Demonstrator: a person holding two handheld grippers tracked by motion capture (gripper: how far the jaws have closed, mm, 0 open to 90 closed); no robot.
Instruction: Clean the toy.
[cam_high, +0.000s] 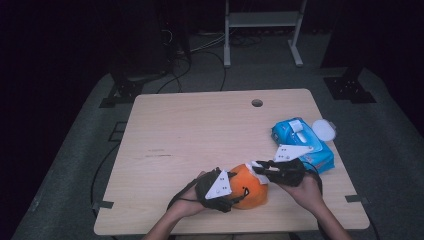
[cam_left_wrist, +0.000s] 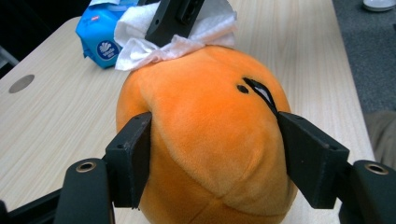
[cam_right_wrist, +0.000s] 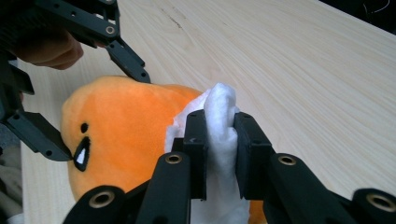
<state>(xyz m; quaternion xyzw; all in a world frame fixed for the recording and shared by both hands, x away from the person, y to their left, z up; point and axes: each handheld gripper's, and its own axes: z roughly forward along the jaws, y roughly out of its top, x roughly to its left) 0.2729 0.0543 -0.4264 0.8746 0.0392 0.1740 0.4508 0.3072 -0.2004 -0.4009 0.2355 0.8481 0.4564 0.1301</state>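
Observation:
An orange plush toy (cam_high: 248, 189) with a small black-and-white face lies near the front edge of the wooden table (cam_high: 200, 130). My left gripper (cam_high: 239, 186) comes at it from the left, and its two black jaws press on the toy's (cam_left_wrist: 205, 93) two sides. My right gripper (cam_high: 257, 167) reaches in from the right and is shut on a crumpled white wipe (cam_right_wrist: 219, 107). The wipe (cam_left_wrist: 187, 35) rests against the top of the toy (cam_right_wrist: 121, 126), at its far end in the left gripper view. A hand holds each gripper.
A blue pack of wipes (cam_high: 302, 145) lies at the table's right side, and a white round lid (cam_high: 324, 129) sits by its far corner. A cable hole (cam_high: 257, 103) is near the far edge. Dark floor and a frame's legs lie beyond the table.

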